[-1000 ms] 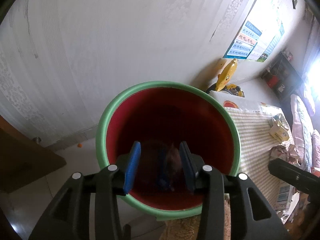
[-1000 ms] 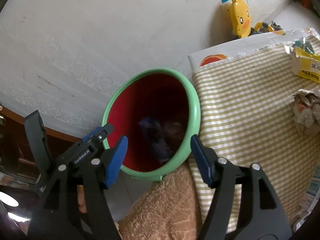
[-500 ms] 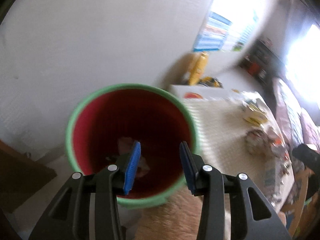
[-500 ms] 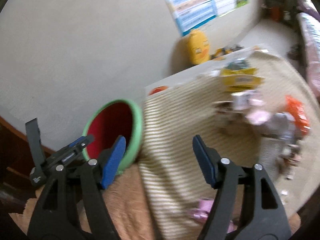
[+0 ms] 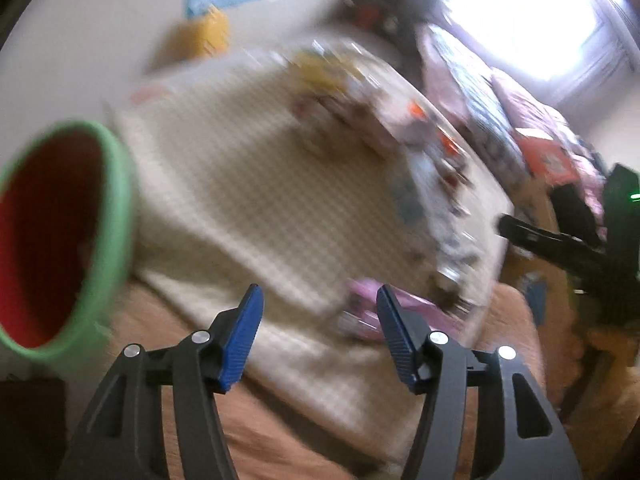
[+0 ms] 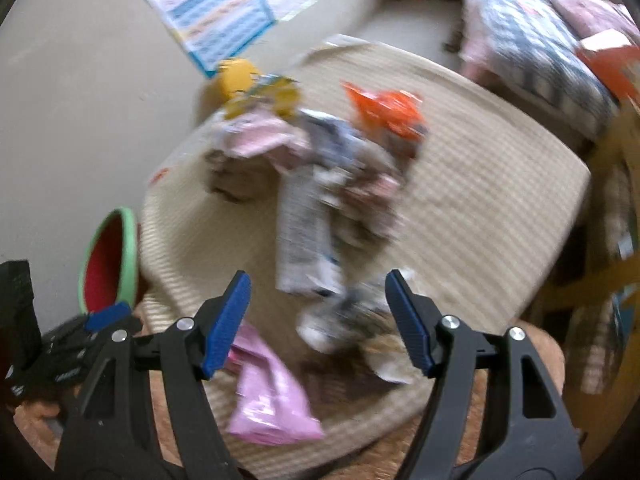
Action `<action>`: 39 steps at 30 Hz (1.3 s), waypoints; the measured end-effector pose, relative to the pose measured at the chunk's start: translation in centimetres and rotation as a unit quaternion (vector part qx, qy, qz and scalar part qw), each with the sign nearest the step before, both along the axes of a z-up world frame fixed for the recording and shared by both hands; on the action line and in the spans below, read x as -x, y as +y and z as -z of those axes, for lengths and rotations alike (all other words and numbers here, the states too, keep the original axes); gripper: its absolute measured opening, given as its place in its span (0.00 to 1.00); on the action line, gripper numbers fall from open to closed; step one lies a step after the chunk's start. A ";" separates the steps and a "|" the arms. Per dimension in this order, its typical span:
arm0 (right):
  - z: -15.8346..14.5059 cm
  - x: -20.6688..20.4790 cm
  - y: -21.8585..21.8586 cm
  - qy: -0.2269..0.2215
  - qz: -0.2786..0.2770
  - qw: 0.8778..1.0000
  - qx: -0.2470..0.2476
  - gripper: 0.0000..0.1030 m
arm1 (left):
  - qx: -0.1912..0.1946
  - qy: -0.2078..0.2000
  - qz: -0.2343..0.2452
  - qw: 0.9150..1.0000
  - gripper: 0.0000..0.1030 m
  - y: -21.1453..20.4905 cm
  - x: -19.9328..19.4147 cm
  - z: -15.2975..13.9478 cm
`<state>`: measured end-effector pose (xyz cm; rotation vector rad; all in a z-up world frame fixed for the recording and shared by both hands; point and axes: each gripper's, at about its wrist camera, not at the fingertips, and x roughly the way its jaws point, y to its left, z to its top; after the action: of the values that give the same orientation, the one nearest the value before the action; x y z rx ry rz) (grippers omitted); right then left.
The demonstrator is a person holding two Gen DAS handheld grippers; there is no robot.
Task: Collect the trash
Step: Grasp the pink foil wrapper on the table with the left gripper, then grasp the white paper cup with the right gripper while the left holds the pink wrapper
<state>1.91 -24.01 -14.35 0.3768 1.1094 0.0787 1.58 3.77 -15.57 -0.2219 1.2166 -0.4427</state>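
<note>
Right wrist: our right tongs [image 6: 318,320] gape empty over bench [image 6: 500,184] litter [image 6: 320,184]; left tongs [image 5: 318,332], just widened, empty, ready for the near-edge pink wrapper [image 6: 268,396].

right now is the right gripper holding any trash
No, the right gripper stands open with nothing between its blue pads; the pink wrapper lies on the striped cloth below.

Right gripper [image 6: 318,322] jaws gape empty over blurred trash [image 6: 316,184] (pink wrapper [image 6: 268,396] nearest) on striped cloth [image 6: 480,184].
</note>
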 end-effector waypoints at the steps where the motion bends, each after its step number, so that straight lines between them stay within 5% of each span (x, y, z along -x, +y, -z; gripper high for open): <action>1: 0.3 0.3 -0.6 0.002 0.007 1.000 -0.005 0.66 | 0.019 0.024 0.008 0.999 0.54 -1.0 0.2 0.5; 6: 1.1 1.2 -2.6 0.003 0.030 0.999 -0.024 0.66 | 0.053 0.094 0.033 0.994 0.54 -4.9 0.9 2.6; 12: 1.5 1.9 -3.2 0.002 0.035 0.999 -0.040 0.66 | 0.007 0.128 0.057 0.990 0.51 -9.9 1.2 5.0; 13: 1.6 2.1 -3.3 0.004 0.035 0.998 -0.042 0.66 | 0.008 0.137 0.058 0.989 0.38 -10.3 1.2 5.6; 16: 2.0 2.4 -3.5 0.009 0.036 0.998 -0.047 0.69 | 0.018 0.156 0.059 0.986 0.23 -11.2 1.5 6.4; 22: 3.2 2.7 -3.2 0.025 0.033 0.997 -0.057 0.69 | -0.010 0.102 0.058 0.993 0.09 -10.2 1.6 4.2; 31: 0.6 1.7 -1.2 -0.015 -0.009 0.997 -0.079 0.75 | -0.027 0.000 0.070 0.997 0.07 -7.2 1.0 0.0; 39: 4.7 1.1 -2.2 0.070 0.041 0.994 -0.073 0.75 | -0.058 -0.016 0.012 0.998 0.07 -4.3 0.0 -0.1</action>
<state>0.84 -26.18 -19.03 0.5654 1.2284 0.0627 1.56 -0.51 -15.46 -0.1011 1.2107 -0.3945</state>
